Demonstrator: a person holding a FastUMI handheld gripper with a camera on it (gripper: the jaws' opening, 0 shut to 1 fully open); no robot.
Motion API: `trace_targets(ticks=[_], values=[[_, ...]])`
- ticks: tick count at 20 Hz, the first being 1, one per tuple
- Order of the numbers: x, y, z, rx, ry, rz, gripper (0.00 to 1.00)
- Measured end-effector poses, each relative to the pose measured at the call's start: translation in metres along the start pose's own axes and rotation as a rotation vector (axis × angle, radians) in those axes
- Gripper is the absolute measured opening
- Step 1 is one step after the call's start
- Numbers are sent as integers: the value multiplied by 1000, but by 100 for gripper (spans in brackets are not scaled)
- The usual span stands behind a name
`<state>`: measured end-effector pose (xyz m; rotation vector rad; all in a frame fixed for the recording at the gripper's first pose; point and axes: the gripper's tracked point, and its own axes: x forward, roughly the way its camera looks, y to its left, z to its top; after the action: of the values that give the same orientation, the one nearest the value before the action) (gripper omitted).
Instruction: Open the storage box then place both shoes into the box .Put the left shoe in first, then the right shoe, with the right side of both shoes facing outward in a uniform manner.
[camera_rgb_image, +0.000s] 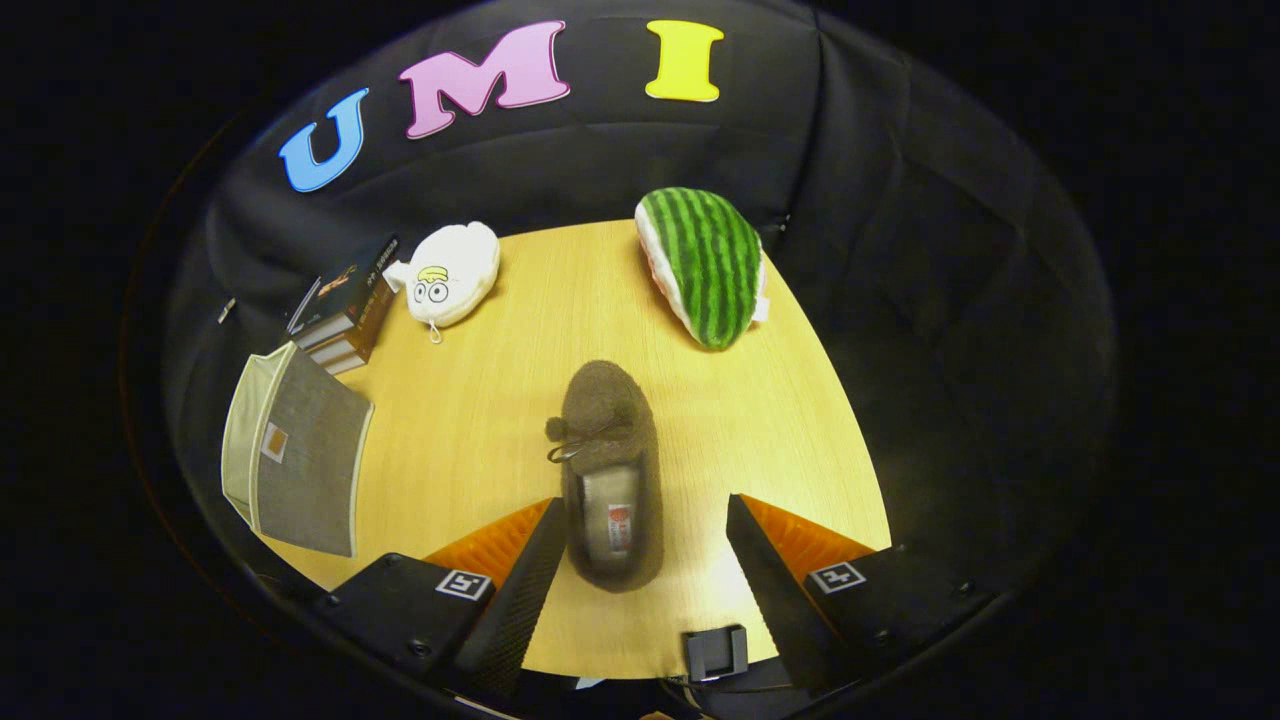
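Hovering wide open, the claw (640, 560) is straddling a brown slipper (610, 470), gripping nothing; the storage box (295, 460) is awaiting both shoes.

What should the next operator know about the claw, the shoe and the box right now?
Claw: open, fingers on either side of the brown shoe, one finger close against its heel end, the other apart from it; not gripping.
Shoe: flat on the table, toe pointing away from the claw.
Box: grey, at the table's edge beside the books; whether it is open is hard to tell.
Beyond the shoe: white plush toy and watermelon plush.
Left: close on the shoe, load it, then the second shoe.
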<state>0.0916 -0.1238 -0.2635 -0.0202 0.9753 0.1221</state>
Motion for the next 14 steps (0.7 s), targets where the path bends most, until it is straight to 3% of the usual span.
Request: trace_targets(ticks=[9,14], values=[[95,-12,-4,-31,85,68,99],[112,-11,-6,-25,109,109,99]])
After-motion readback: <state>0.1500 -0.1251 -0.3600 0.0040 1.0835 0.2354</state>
